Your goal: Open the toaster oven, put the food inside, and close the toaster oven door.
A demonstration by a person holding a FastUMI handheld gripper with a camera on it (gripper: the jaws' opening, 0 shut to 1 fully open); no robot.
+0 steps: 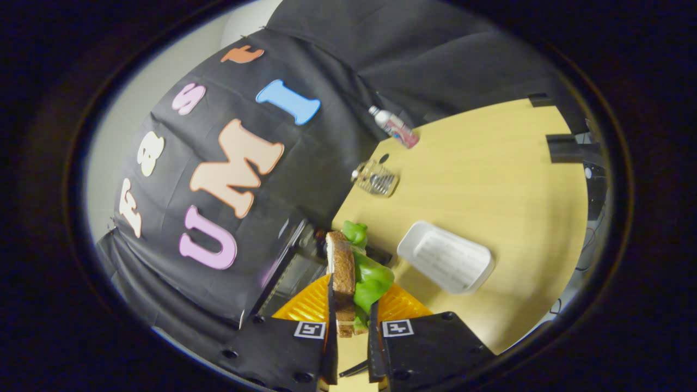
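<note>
We judge step: carrying food to oven. Gripper [352,332] clenched on sandwich [348,277], bread and green lettuce squeezed between both fingers, lifted over orange plate [305,305]. Toaster oven [288,267] just ahead, beside wall; door state unclear to us. View rolled hard sideways, so we read wrist as strongly tilted. Next: level out, steer sandwich into oven opening.
</note>
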